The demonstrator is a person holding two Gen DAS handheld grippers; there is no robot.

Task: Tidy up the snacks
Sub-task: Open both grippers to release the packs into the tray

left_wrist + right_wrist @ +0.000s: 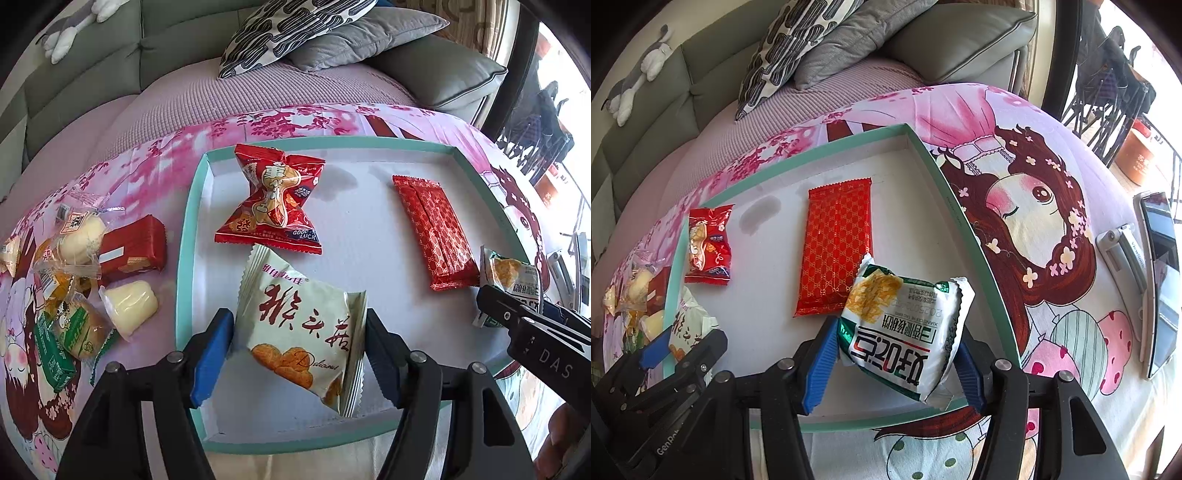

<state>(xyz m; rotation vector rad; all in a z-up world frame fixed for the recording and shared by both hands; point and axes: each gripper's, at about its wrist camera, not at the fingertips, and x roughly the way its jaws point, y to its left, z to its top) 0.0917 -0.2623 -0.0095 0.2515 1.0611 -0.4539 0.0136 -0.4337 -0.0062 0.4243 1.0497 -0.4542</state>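
Observation:
A white tray with a teal rim [192, 206] lies on a pink cartoon cloth. Inside it are a red peanut packet [273, 199] and a flat red patterned packet [436, 236]. A cream packet with red characters [299, 332] rests on the tray floor between the pads of my left gripper [297, 317], with a small gap at the left pad. My right gripper [897, 332] is shut on a green-and-white packet [905, 325], held tilted over the tray's near right corner. In the right wrist view the flat red packet [836, 251] lies just beyond it.
Several loose snacks [74, 266] are heaped on the cloth left of the tray. A phone on a stand [1160, 277] sits at the right. A grey sofa with cushions [295, 37] runs behind the table. A hand [565, 435] shows at the lower right.

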